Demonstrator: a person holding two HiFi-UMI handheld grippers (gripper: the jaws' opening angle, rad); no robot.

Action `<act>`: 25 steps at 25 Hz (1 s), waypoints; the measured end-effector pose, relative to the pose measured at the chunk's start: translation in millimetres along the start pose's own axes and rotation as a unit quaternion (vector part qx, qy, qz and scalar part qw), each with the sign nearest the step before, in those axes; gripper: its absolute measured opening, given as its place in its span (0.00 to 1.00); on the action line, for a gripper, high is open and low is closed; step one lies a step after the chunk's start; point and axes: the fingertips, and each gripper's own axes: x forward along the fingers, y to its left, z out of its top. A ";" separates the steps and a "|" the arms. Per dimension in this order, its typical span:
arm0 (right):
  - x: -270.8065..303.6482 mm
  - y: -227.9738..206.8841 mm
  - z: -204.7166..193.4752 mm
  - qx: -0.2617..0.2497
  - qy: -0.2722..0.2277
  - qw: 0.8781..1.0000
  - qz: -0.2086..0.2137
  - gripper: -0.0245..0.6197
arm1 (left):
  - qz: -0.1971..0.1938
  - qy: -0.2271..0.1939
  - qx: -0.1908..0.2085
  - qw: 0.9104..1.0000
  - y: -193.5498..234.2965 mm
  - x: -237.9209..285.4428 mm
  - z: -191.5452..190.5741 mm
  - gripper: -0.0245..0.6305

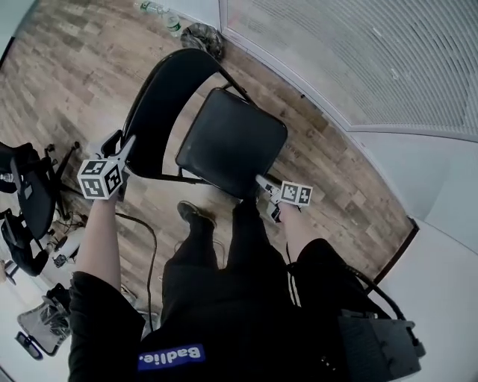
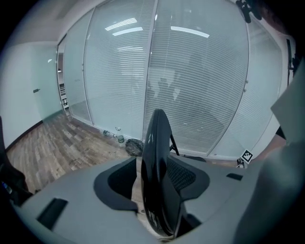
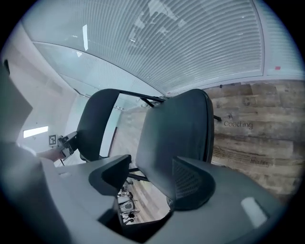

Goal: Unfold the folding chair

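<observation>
The black folding chair stands on the wood floor in front of me, its backrest [image 1: 160, 101] at the upper left and its padded seat [image 1: 231, 142] tilted in the middle. My left gripper [image 1: 125, 149] is at the backrest's left edge. In the left gripper view the backrest [image 2: 159, 162] stands edge-on between the jaws of the left gripper [image 2: 150, 178], and floor shows between it and the left pad [image 2: 116, 183], so the jaws are open. My right gripper [image 1: 267, 195] straddles the seat's near edge; the seat [image 3: 174, 138] lies against the right pad [image 3: 190, 183], apart from the other.
A glass wall with blinds [image 1: 358, 52] runs behind the chair, with bottles [image 1: 160, 15] and a dark bundle [image 1: 202, 36] at its foot. Office chairs [image 1: 26, 201] crowd the left. A cable [image 1: 146, 231] crosses the floor beside the person's legs [image 1: 224, 283].
</observation>
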 end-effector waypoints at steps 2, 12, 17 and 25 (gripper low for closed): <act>-11.9 20.8 3.6 -0.010 0.002 1.000 0.003 0.45 | 0.003 -0.009 -0.012 1.000 3.1 -17.0 5.0 0.32; -60.5 130.7 11.0 -0.086 0.023 0.995 0.035 0.45 | -0.018 -0.050 -0.038 0.998 -16.1 -92.3 23.6 0.32; -64.6 193.9 7.1 -0.129 0.040 0.988 0.079 0.45 | -0.055 -0.088 -0.073 0.992 -46.2 -118.5 33.7 0.32; -78.0 338.4 -9.7 -0.228 0.049 0.953 0.192 0.42 | -0.122 -0.139 -0.087 0.979 -120.4 -171.4 44.8 0.31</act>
